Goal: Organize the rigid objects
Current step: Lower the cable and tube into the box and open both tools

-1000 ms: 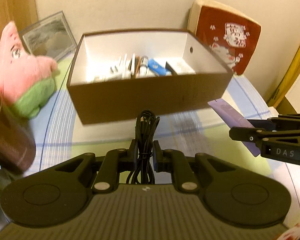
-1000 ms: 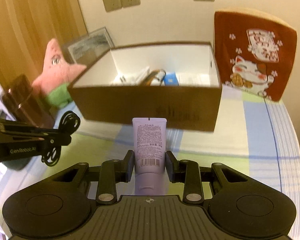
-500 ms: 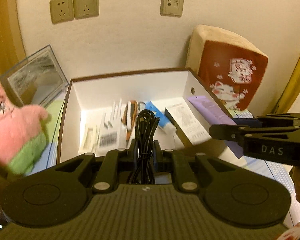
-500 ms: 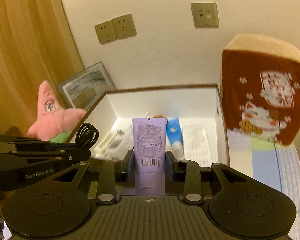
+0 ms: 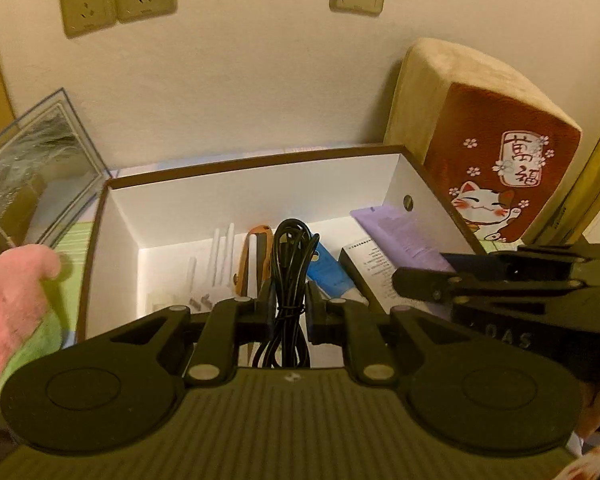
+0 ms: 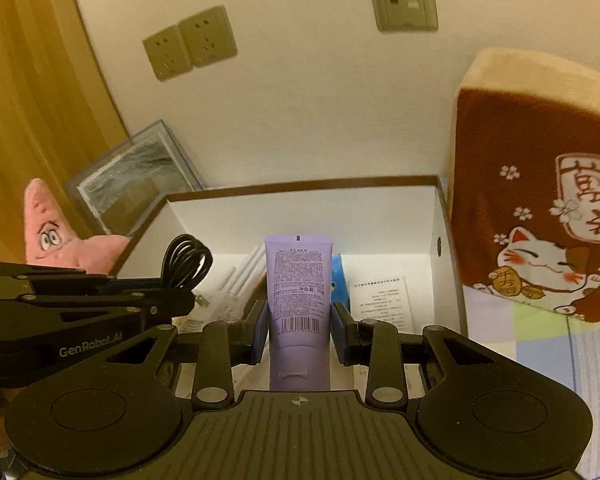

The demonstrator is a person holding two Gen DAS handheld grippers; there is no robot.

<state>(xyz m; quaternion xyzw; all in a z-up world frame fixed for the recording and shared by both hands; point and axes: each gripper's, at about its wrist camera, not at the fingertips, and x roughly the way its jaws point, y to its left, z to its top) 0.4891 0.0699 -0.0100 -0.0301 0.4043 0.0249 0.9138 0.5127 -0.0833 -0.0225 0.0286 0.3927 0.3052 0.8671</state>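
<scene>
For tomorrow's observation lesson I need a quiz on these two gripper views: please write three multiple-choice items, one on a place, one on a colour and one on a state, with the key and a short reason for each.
1. Where does the cat cushion stand relative to the box?
A. inside it
B. just outside its right wall
C. under it

2. What colour is the tube in the right gripper?
A. purple
B. red
C. green

3. What is the state of the left gripper?
A. open and empty
B. shut on a pen
C. shut on the coiled black cable

Key:
1 B, the cushion leans against the wall right beside the box.
2 A, the printed tube between the pads is pale purple.
3 C, the pads squeeze the black bundle, whose loop sticks out ahead over the open box.
</scene>
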